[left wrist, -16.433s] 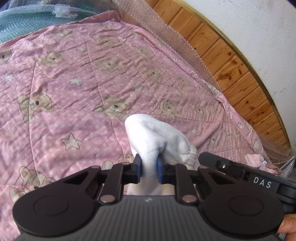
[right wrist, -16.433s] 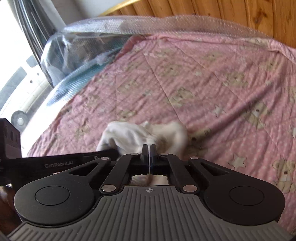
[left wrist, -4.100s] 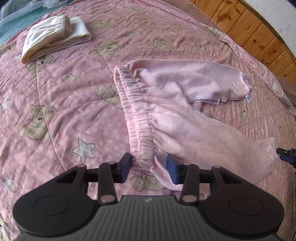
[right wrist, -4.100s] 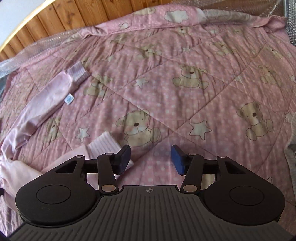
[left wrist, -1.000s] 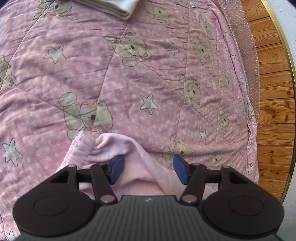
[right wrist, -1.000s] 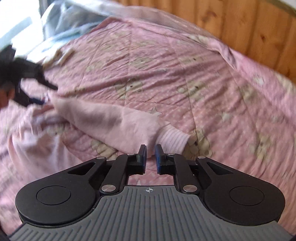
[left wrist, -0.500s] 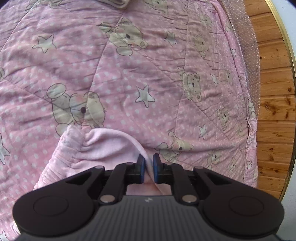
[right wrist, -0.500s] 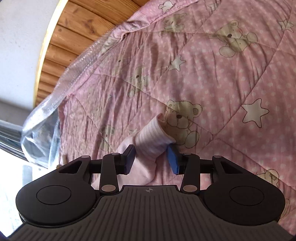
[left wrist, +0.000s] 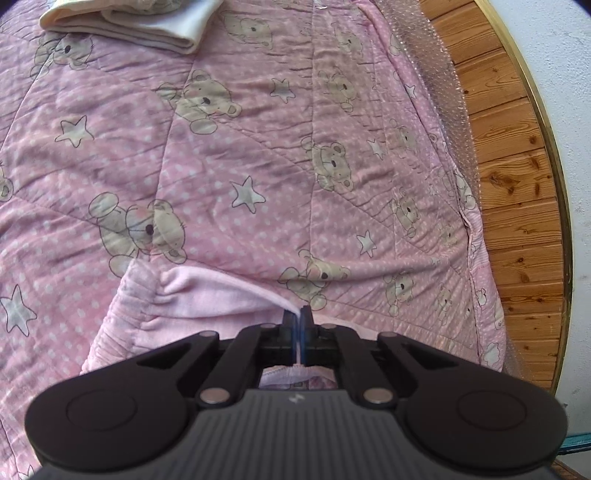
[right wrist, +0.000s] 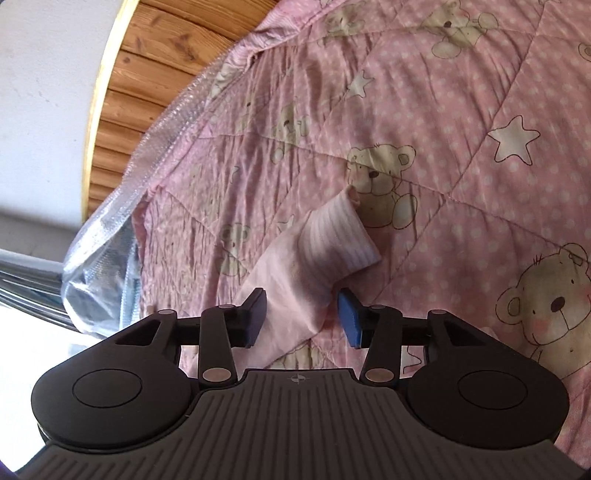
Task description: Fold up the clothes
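While pinched by left fingers [left wrist: 290, 328], pink trousers [left wrist: 207, 295] between opening right fingers [right wrist: 349, 317].

One pink quilt [left wrist: 280, 155] covers the bed, printed with bears and stars. On the quilt lie two garments: one pink garment [left wrist: 192, 295], at the quilt's near edge in the left wrist view, and one folded cream garment [left wrist: 147, 26], at its far end. One ribbed cuff [right wrist: 340, 236] of the pink garment shows in the right wrist view, lying on the quilt. Two tongs: the left tongs [left wrist: 296, 325] and the right tongs [right wrist: 301, 314]. One wooden board [left wrist: 517, 184] runs along the quilt's side.
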Demonstrator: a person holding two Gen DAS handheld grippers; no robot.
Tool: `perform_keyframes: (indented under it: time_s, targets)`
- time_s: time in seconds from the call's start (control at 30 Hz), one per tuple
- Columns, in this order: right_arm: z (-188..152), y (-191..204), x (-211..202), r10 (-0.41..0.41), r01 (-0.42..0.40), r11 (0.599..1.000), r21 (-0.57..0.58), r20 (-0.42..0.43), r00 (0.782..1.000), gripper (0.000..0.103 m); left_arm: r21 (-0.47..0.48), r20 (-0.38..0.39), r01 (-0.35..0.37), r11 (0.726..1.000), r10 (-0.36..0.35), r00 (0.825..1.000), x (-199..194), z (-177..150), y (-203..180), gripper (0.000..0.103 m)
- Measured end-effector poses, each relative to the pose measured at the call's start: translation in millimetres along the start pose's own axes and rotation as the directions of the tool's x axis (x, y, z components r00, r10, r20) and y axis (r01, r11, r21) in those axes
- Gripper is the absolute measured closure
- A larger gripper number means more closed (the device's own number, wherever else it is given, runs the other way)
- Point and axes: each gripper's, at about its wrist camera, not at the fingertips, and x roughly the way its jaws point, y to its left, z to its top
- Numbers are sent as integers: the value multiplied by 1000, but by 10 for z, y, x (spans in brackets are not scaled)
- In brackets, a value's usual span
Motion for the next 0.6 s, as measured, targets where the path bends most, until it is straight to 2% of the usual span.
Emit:
perform_keyframes:
  time_s: [0.03, 0.13, 0.2, 0.33, 0.4, 0.5, 0.6]
  targets:
    - [-5, 21, -39, -4, 4, 1000, -2, 15, 1000, 95, 6, 1, 1, 1000, -1, 1000, -12, -7, -4, 102]
    - [-21, 82, -158, -16, 16, 1000, -9, 59, 998, 99, 21, 13, 22, 1000, -22, 1000, -148, -60, -7, 102]
    - [-53, 156, -391, -21, 24, 999, -29, 87, 996, 100, 49, 17, 42, 998, -43, 999, -316, -159, -8, 102]
    - [-278, 191, -967, -39, 49, 996, -81, 113, 993, 100, 164, -26, 64, 984, -61, 998, -623, -604, 79, 102]
    - [-454, 50, -1065, -98, 106, 990, -89, 84, 992, 100, 199, -78, 39, 979, -24, 997, -553, -869, 217, 102]
    - [-675, -285, -1005, -213, 216, 973, -84, 46, 976, 100, 219, -130, -28, 975, 58, 990, -295, -1173, 445, 102]
    - [-735, -438, -950, -226, 230, 970, -73, 56, 972, 100, 283, -118, -51, 958, 87, 989, -199, -1294, 457, 102]
